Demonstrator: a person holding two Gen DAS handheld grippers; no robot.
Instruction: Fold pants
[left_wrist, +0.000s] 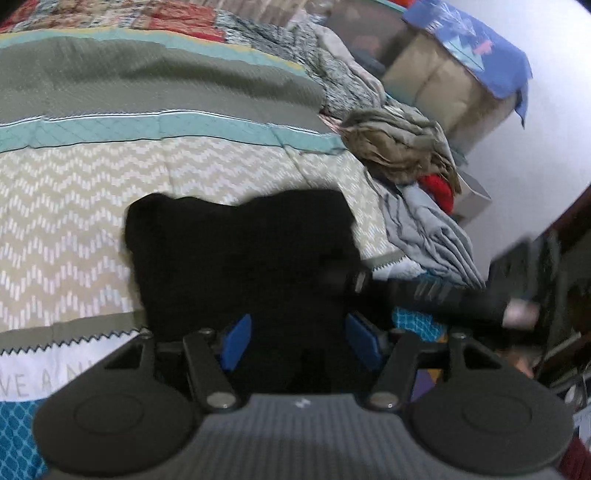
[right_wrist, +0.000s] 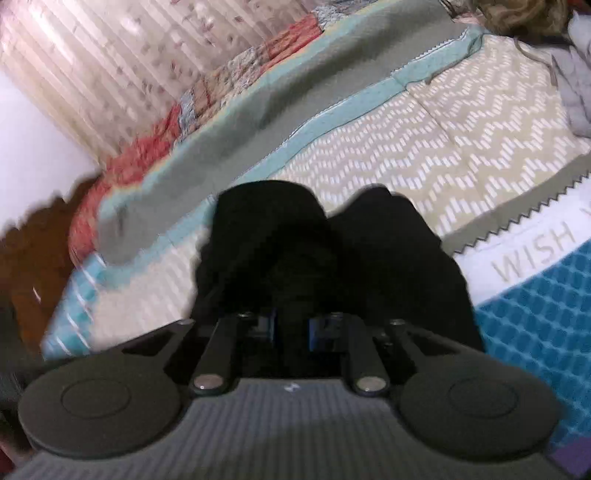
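The black pants (left_wrist: 240, 258) are lying bunched on the bed's patterned quilt (left_wrist: 74, 221), over its beige chevron band and close to the near edge, where the zigzag trim and a white lettered strip are running. In the right wrist view the same pants (right_wrist: 295, 251) are rising in two dark humps directly ahead of the camera.

The left gripper (left_wrist: 301, 339) is sitting with its blue pads (left_wrist: 238, 341) set wide apart, black cloth filling the space between them; whether it is actually pinching any of that cloth I cannot tell. The right gripper (right_wrist: 291, 328) is showing its fingers drawn much closer together, with dark fabric running into the narrow gap, so it is looking clamped on the pants.

Toward the quilt's far right edge, a heap of olive-brown cloth (left_wrist: 399, 147) is lying beside grey clothing (left_wrist: 432, 229) and a red item (left_wrist: 439, 188). Beyond the bed, a blue cloth (left_wrist: 476, 44) is draping over a tan box.
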